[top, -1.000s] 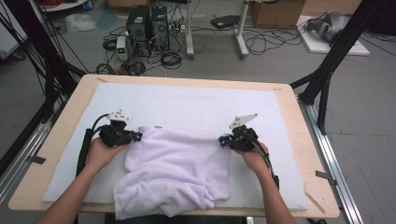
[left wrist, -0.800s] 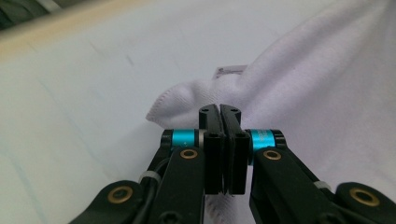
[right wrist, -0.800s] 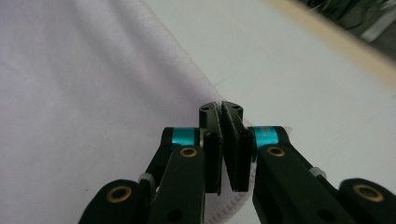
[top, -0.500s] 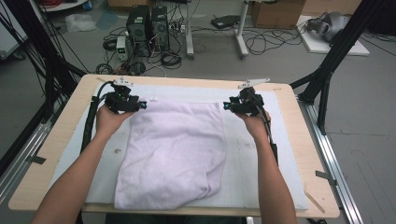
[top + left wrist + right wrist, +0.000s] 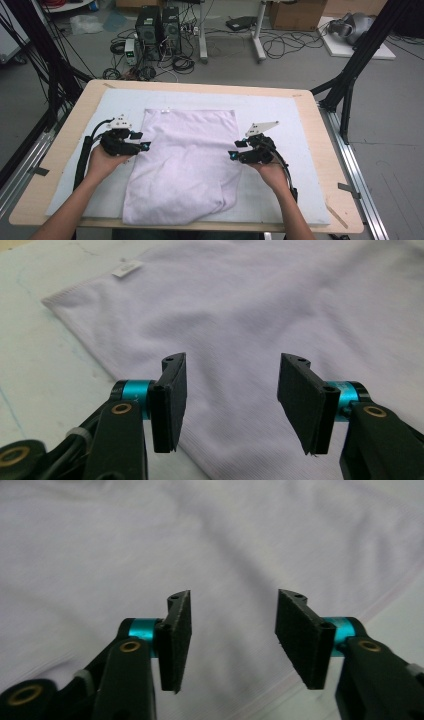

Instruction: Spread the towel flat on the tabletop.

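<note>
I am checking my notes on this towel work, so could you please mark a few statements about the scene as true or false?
1. The towel lies spread on the white mat. True.
2. The left hand-held gripper is clamped on the towel. False: its jaws have just been opening and stand apart over the towel's edge, with nothing between them.
3. The right hand-held gripper has open jaws. True: they have just been opening, and the towel shows beyond them.
4. The towel is dark blue. False: it is pale lilac.
5. A small label sits near one far corner of the towel. True.
</note>
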{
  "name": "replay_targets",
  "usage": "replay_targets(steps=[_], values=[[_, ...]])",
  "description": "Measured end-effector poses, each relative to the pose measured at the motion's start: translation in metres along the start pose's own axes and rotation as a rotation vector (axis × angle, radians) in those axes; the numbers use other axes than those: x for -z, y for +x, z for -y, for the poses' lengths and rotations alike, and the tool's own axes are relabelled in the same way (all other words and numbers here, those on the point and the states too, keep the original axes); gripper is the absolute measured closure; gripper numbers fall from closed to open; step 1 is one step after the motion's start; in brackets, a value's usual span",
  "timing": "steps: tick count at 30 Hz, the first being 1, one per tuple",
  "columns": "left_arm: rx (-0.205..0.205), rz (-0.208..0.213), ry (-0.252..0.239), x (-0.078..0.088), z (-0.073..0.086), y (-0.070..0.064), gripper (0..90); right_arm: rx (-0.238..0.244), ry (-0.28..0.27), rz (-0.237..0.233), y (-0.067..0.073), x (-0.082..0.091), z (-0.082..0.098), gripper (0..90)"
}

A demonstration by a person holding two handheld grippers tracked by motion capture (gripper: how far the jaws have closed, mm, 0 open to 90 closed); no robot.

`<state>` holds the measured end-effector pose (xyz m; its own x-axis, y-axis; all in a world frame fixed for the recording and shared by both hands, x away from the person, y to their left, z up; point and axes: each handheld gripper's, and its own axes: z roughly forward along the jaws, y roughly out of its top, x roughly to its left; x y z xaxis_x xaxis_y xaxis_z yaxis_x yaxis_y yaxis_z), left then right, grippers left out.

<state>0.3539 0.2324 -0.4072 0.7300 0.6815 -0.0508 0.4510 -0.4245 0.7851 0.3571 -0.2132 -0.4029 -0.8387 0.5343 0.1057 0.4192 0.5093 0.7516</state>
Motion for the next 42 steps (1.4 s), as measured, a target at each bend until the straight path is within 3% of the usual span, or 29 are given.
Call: replay_targets(steps=[3, 7, 9, 12, 14, 15, 16, 19, 22, 26, 30, 33, 35, 38, 41, 42], values=[[-0.011, 0.020, 0.003, 0.005, 0.010, -0.012, 44.1, 0.052, -0.031, 0.006, 0.017, 0.005, 0.010, 48.3], [-0.024, 0.059, -0.002, 0.010, 0.022, -0.028, 44.4, 0.048, -0.037, -0.026, 0.030, 0.007, 0.027, 48.0], [-0.039, 0.067, 0.024, 0.009, 0.028, -0.034, 45.5, 0.043, -0.037, -0.039, 0.035, 0.006, 0.036, 48.0], [-0.068, 0.073, 0.079, 0.003, 0.036, -0.037, 51.3, 0.051, 0.005, -0.051, 0.042, 0.000, 0.046, 48.0], [-0.066, 0.080, 0.103, -0.004, 0.041, -0.037, 56.3, 0.065, 0.033, -0.056, 0.045, -0.004, 0.049, 49.4], [-0.073, 0.065, 0.083, -0.004, 0.043, -0.038, 59.4, 0.072, 0.051, -0.054, 0.046, -0.007, 0.050, 51.0], [-0.074, 0.058, 0.082, -0.004, 0.043, -0.037, 68.5, 0.076, 0.067, -0.056, 0.046, -0.010, 0.052, 53.3], [-0.062, 0.082, 0.101, -0.005, 0.039, -0.031, 86.1, 0.091, 0.054, -0.022, 0.047, -0.012, 0.052, 65.2], [-0.068, 0.078, 0.102, -0.008, 0.036, -0.031, 88.0, 0.086, 0.061, -0.033, 0.044, -0.011, 0.051, 82.6], [-0.066, 0.043, 0.075, -0.005, 0.029, -0.030, 88.3, 0.123, 0.091, -0.029, 0.044, -0.008, 0.044, 85.3], [-0.046, 0.005, 0.030, 0.000, 0.012, -0.019, 88.4, 0.108, 0.019, 0.015, 0.034, 0.009, 0.030, 85.3], [-0.011, -0.040, -0.002, -0.005, -0.005, -0.007, 88.5, 0.095, 0.005, 0.068, 0.019, 0.016, 0.015, 85.2], [0.004, -0.068, 0.015, -0.014, -0.012, 0.003, 88.4, 0.068, 0.009, 0.081, 0.009, 0.015, 0.010, 85.2], [0.023, -0.096, 0.039, -0.031, -0.017, 0.015, 88.4, 0.014, 0.021, 0.094, -0.009, 0.004, 0.010, 85.1], [0.022, -0.120, 0.075, -0.048, -0.015, 0.021, 87.9, -0.040, 0.075, 0.091, -0.024, -0.017, 0.017, 84.5], [0.024, -0.119, 0.079, -0.050, -0.014, 0.022, 87.0, -0.049, 0.071, 0.085, -0.027, -0.022, 0.019, 84.1]])
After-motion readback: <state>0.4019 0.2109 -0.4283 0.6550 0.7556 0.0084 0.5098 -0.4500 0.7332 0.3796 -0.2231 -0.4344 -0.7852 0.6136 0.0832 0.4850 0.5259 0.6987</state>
